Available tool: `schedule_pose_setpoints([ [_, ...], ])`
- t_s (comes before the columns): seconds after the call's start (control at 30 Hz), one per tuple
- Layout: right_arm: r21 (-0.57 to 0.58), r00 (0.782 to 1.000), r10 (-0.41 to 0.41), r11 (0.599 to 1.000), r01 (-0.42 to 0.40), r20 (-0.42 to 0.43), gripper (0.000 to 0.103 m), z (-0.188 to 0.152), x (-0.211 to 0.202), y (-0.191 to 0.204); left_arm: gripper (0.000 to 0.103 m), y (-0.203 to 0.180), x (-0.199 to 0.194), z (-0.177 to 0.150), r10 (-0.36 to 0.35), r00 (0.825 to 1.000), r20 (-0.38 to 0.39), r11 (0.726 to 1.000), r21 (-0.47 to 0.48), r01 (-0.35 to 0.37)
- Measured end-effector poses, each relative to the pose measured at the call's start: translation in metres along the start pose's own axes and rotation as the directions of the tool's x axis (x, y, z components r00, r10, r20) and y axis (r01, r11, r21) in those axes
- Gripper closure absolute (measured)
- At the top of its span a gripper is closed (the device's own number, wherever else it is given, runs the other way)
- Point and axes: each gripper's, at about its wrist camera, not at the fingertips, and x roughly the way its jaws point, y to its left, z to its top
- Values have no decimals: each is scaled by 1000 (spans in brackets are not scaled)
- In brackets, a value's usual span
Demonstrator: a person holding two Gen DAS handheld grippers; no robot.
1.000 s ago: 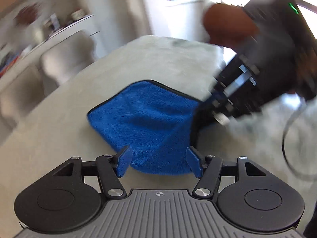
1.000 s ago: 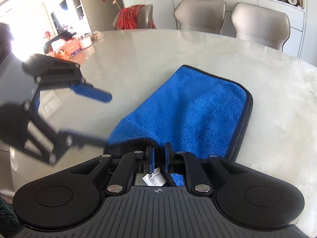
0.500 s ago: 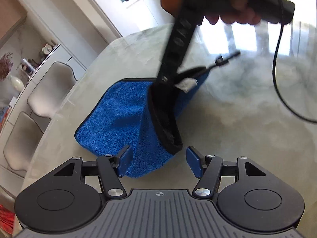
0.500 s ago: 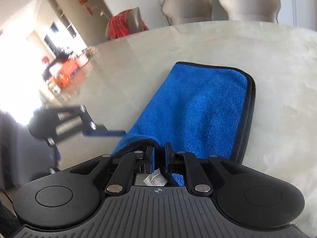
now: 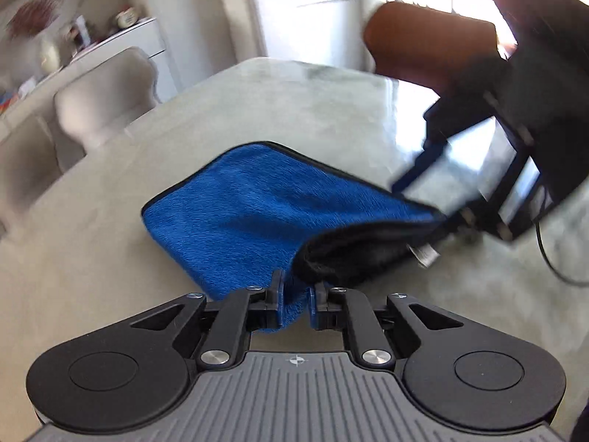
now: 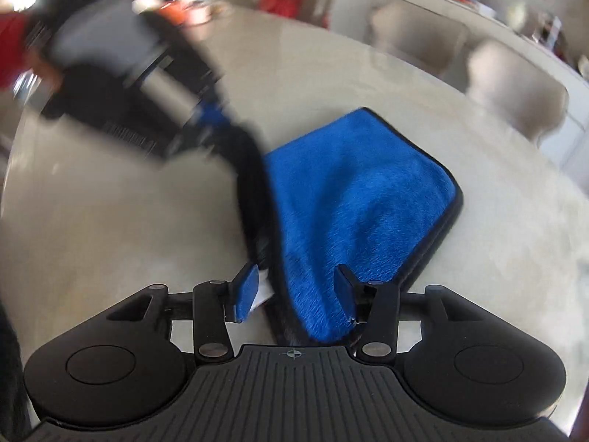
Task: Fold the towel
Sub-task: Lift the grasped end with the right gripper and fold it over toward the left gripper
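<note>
The left gripper (image 5: 296,300) pinches the near corner of the blue towel (image 5: 265,213). The right gripper (image 6: 294,291) has its tongs spread, with the towel's dark-bound edge lying loose between them. The towel sits partly folded on the pale table (image 5: 92,258), near its close edge, one flap lifted off the surface. This looks like a fold under way: the next move likely calls for carrying the pinched corner across to the far edge and laying it flat. Bare table lies open around the towel; grey chairs (image 5: 106,99) stand beyond the far rim.
</note>
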Motion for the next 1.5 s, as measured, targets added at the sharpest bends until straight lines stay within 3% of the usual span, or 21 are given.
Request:
schedule_pose_setpoints([
  [0.27, -117, 994, -87, 990, 79, -67, 58, -13, 18, 28, 92, 13, -1, 7, -24, 999, 25, 997, -79, 26],
  [0.37, -128, 987, -133, 984, 121, -86, 80, -13, 20, 29, 92, 15, 1, 8, -24, 999, 22, 996, -85, 26],
  [0.53, -63, 989, -118, 992, 113, -89, 91, -2, 7, 8, 92, 20, 0, 5, -32, 999, 35, 992, -124, 36],
  [0.8, 88, 997, -81, 993, 80, 4, 92, 43, -4, -58, 93, 60, 2, 18, 3, 993, 118, 955, -295, 32],
  [1.07, 27, 996, -40, 999, 42, -80, 92, 77, 48, -112, 93, 120, 38, 33, 65, 990, 122, 892, -451, -3],
  [1.27, 7, 995, -18, 1000, 19, -102, 92, 93, 75, -134, 93, 144, 57, 42, 85, 990, 116, 887, -460, -22],
  [1.37, -14, 992, -15, 1000, 14, -127, 92, 92, 82, -134, 86, 151, 73, 41, -74, 994, 86, 852, -513, 107],
  [1.47, -25, 991, -15, 1000, 12, -133, 92, 86, 85, -131, 70, 145, 82, 39, -114, 992, 60, 850, -511, 129],
  [1.5, -25, 991, -15, 1000, 11, -135, 91, 83, 86, -131, 61, 143, 85, 39, -114, 992, 47, 848, -516, 122],
])
